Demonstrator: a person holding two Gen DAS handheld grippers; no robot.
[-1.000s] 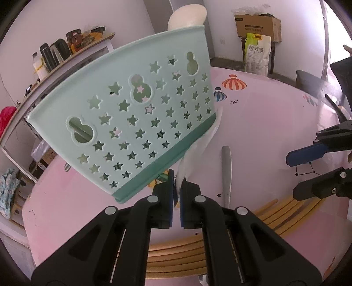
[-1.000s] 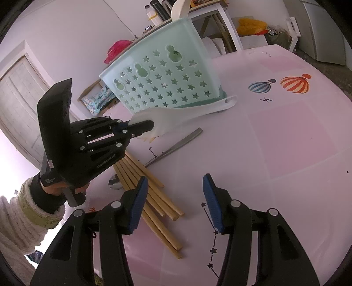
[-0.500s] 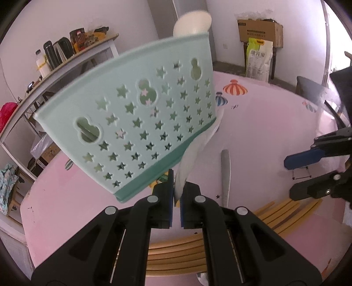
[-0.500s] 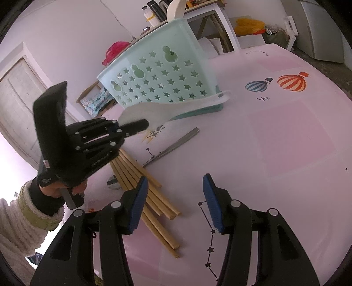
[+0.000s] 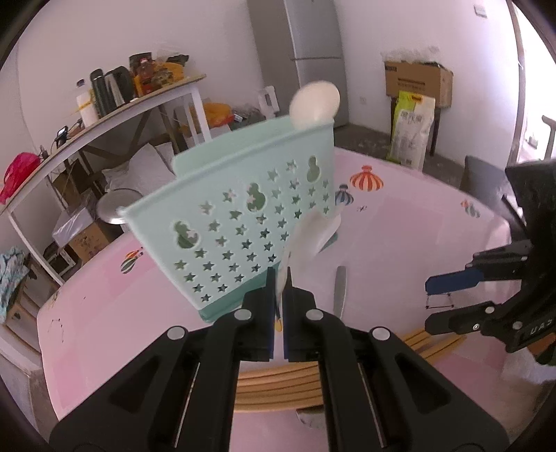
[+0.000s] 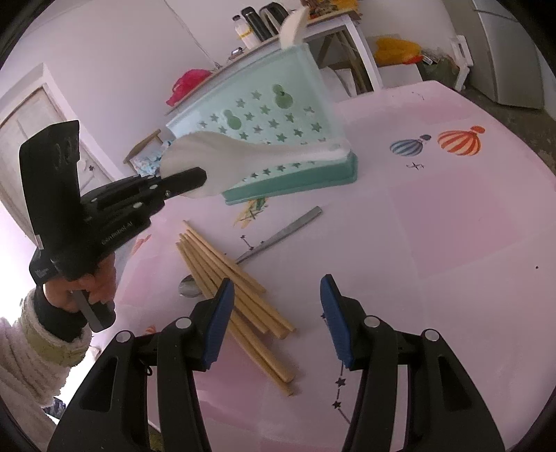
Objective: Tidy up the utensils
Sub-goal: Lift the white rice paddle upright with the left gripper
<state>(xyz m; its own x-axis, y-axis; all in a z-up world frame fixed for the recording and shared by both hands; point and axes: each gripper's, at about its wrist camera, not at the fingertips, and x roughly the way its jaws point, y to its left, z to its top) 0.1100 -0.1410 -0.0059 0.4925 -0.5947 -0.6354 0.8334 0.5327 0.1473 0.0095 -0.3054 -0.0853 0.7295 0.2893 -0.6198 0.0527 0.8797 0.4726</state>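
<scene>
My left gripper (image 5: 277, 280) (image 6: 196, 180) is shut on the broad end of a white plastic spoon (image 5: 309, 233) (image 6: 243, 153), held off the table in front of the mint basket's star-punched wall (image 5: 236, 222) (image 6: 278, 114). The spoon's handle reaches toward the basket's base. A second white spoon (image 5: 314, 104) (image 6: 293, 27) stands up out of the basket. Wooden chopsticks (image 6: 236, 288) (image 5: 278, 386) and a metal spoon (image 6: 285, 233) (image 5: 340, 288) lie on the pink table. My right gripper (image 6: 276, 290) (image 5: 438, 300) hangs open and empty over the chopsticks.
The table (image 6: 451, 226) is round, with balloon prints. Behind it stand a shelf of bottles and a kettle (image 5: 114, 90), a fridge (image 5: 309, 52), a cardboard box (image 5: 417, 80) and a sack (image 5: 410, 128). A person's sleeved hand (image 6: 52, 313) holds the left gripper.
The left gripper has risen with the white spoon, whose handle end has lifted off the table near the basket's base. The right gripper has kept still.
</scene>
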